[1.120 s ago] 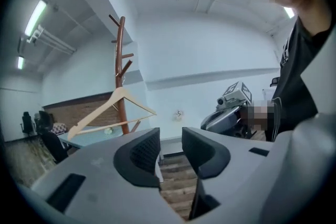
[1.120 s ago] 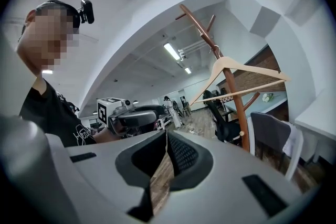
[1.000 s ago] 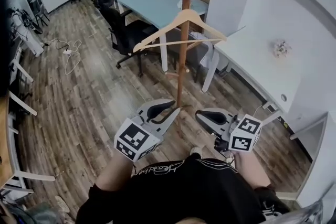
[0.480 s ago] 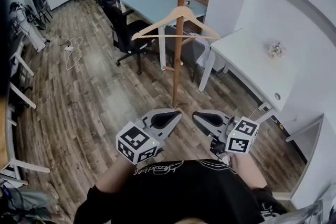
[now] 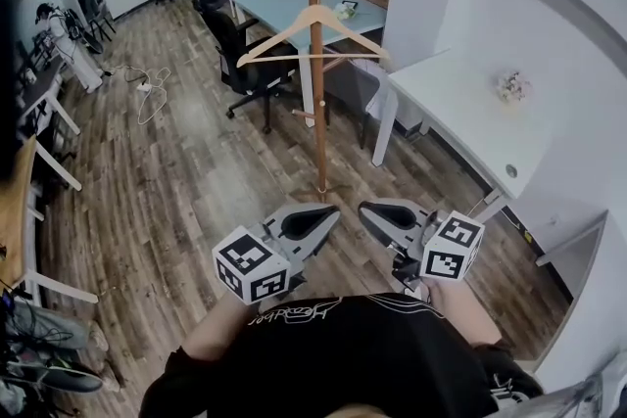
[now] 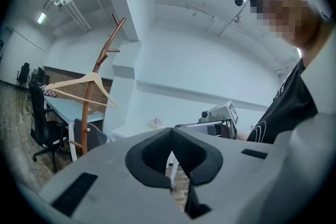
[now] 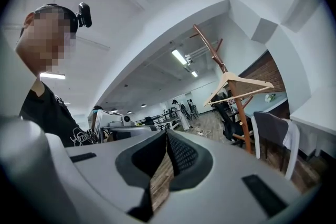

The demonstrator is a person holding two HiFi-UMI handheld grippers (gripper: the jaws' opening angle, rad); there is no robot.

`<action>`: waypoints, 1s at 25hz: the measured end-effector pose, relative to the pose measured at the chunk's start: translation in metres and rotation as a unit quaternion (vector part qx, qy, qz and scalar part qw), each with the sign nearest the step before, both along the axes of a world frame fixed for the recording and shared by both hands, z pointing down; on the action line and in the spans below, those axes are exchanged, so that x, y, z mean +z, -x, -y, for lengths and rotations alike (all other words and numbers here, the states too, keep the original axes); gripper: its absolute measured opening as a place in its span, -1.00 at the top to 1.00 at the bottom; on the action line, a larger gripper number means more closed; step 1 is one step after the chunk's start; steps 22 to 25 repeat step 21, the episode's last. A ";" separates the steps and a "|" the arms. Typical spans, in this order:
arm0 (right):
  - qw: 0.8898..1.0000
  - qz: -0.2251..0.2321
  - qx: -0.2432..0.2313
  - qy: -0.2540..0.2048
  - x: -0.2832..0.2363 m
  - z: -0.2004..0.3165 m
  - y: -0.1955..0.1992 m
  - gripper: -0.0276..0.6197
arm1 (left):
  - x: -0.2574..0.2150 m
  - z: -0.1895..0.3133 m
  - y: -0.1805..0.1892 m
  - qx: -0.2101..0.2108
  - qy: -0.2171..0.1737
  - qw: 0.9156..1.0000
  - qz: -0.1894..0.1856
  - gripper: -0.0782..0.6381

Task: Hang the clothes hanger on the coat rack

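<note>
A pale wooden clothes hanger (image 5: 312,36) hangs on a peg of the tall brown coat rack (image 5: 316,103), well ahead of me. The hanger also shows in the left gripper view (image 6: 83,89) and the right gripper view (image 7: 237,85), far from both tools. My left gripper (image 5: 330,210) is held low near my body, its jaws shut with nothing between them. My right gripper (image 5: 364,209) sits beside it, jaws shut and empty too. Each gripper view shows its dark pads (image 6: 157,150) (image 7: 181,152) meeting at the tips.
A light blue table (image 5: 294,5) and a black office chair (image 5: 240,59) stand behind the rack. A white desk (image 5: 470,113) runs along the right wall. Cables (image 5: 147,88) lie on the wood floor at left, with more desks (image 5: 44,103) along the left edge.
Both grippers drew back from the coat rack toward my body. The left jaws closed from slightly apart. The hanger stayed on its peg and now looks farther away.
</note>
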State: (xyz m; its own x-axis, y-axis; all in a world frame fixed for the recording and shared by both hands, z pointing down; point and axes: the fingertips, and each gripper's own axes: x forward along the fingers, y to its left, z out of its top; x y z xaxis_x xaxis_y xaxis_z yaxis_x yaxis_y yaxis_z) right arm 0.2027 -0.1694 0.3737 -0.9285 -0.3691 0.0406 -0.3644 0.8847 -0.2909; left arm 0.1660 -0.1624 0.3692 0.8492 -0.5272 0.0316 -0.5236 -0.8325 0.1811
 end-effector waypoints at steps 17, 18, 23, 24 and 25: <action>0.999 0.022 -0.026 -0.009 0.000 -0.030 -0.059 0.79 | 0.005 -0.031 -0.057 -0.037 0.008 0.999 0.005 0.76; 0.999 0.022 -0.027 -0.010 0.000 -0.031 -0.060 0.79 | 0.006 -0.031 -0.058 -0.039 0.008 0.999 0.005 0.76; 0.999 0.024 -0.029 -0.012 0.000 -0.030 -0.064 0.79 | 0.007 -0.030 -0.060 -0.044 0.006 0.999 0.006 0.76; 0.999 0.024 -0.029 -0.012 0.000 -0.030 -0.064 0.79 | 0.007 -0.030 -0.060 -0.044 0.006 0.999 0.006 0.76; 0.999 0.024 -0.029 -0.012 0.000 -0.030 -0.064 0.79 | 0.007 -0.030 -0.060 -0.044 0.006 0.999 0.006 0.76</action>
